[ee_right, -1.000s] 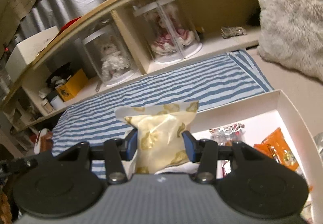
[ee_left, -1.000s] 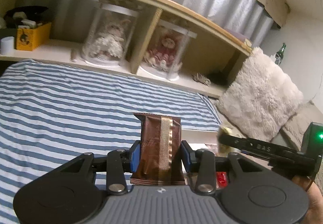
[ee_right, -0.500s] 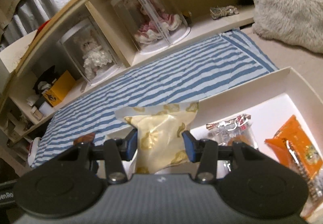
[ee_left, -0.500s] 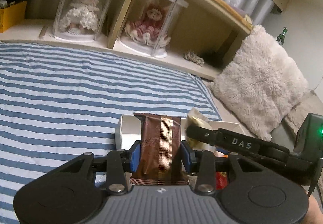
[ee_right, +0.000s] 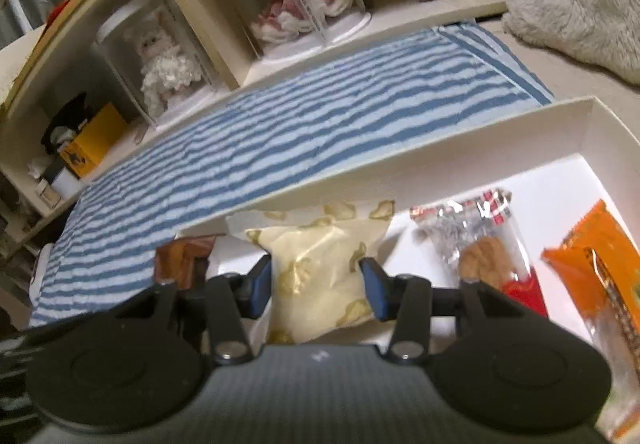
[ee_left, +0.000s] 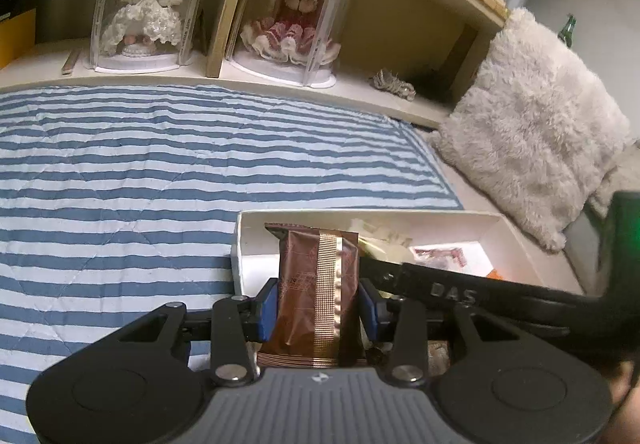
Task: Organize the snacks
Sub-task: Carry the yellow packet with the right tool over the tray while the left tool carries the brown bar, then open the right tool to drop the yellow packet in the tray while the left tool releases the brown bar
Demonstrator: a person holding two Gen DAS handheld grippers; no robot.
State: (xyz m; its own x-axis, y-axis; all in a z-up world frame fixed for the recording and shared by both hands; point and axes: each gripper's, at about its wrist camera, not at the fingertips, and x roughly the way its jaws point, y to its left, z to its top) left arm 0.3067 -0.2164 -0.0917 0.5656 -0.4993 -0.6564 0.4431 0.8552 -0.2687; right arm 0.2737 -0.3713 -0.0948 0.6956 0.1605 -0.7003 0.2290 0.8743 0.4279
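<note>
My left gripper (ee_left: 318, 304) is shut on a brown snack packet (ee_left: 316, 276) with a gold strip, held upright over the near left corner of the white box (ee_left: 239, 244). My right gripper (ee_right: 318, 280) is shut on a pale yellow packet (ee_right: 316, 256), low inside the box (ee_right: 400, 159) near its left end. The brown packet (ee_right: 182, 260) shows just left of the right gripper. The right gripper's black body (ee_left: 452, 290) crosses the left wrist view. A clear cookie packet (ee_right: 480, 264) and an orange packet (ee_right: 600, 272) lie in the box to the right.
The box rests on a blue-and-white striped bedspread (ee_left: 160, 163). Behind it a wooden shelf holds two dolls in clear cases (ee_left: 140, 11) (ee_left: 296, 15) and a yellow box (ee_right: 92, 139). A fluffy grey pillow (ee_left: 532, 123) lies at the right.
Both grippers have moved forward and down toward the white box, each still holding its packet. The yellow packet now sits low inside the box, with the brown packet beside it.
</note>
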